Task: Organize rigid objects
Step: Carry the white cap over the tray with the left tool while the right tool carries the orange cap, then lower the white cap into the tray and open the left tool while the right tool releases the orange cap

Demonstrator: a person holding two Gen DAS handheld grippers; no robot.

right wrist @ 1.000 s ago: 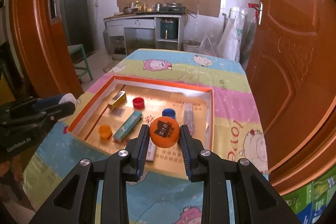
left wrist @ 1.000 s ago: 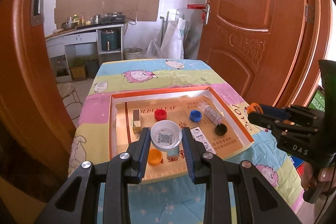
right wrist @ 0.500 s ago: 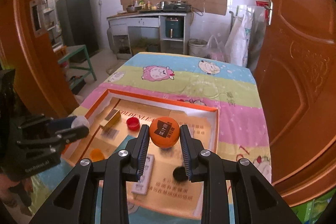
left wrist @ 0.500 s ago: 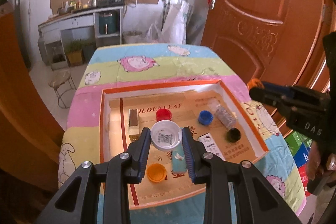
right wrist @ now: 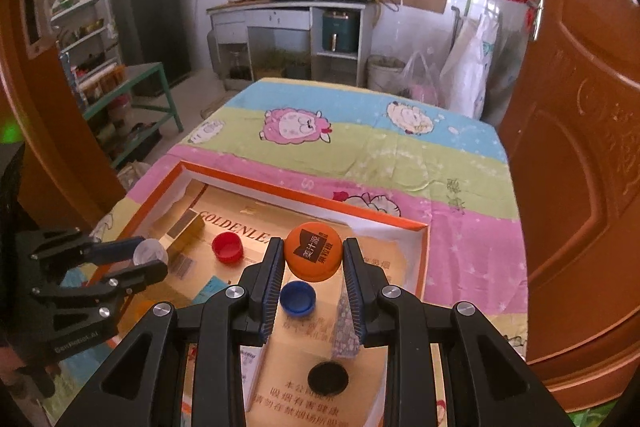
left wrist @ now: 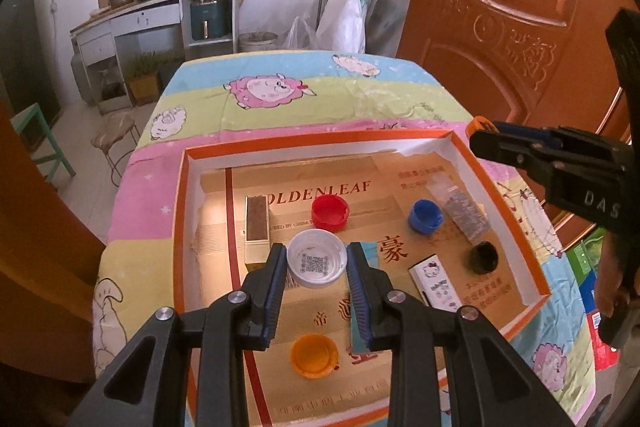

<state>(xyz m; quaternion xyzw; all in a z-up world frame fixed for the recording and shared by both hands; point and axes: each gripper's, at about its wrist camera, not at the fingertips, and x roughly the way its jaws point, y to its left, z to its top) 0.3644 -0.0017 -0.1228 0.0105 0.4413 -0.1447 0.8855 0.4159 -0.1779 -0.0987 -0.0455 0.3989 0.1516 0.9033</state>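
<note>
My left gripper point(left wrist: 317, 263) is shut on a white bottle cap point(left wrist: 317, 258) and holds it above the orange-rimmed cardboard tray point(left wrist: 182, 211). My right gripper point(right wrist: 313, 259) is shut on an orange cap with black print point(right wrist: 313, 256), above the tray's right part point(right wrist: 420, 259). In the tray lie a red cap point(left wrist: 330, 213), a blue cap point(left wrist: 425, 215), a black cap point(left wrist: 482, 257), an orange cap point(left wrist: 314, 355), a gold box point(left wrist: 256, 231), a clear packet point(left wrist: 460, 211) and a white cartoon box point(left wrist: 436, 285). A teal box point(left wrist: 360, 343) is partly hidden by my left finger.
The tray sits on a table with a sheep-print cloth point(left wrist: 280, 95). A wooden door point(left wrist: 500, 7) stands close on the right. A stool point(left wrist: 114, 131) and a green stand point(right wrist: 140, 83) are off the table's left side. Kitchen counter at the back.
Both grippers have moved forward over the tray, each still holding its cap. The tray contents now lie nearer and lower in both views.
</note>
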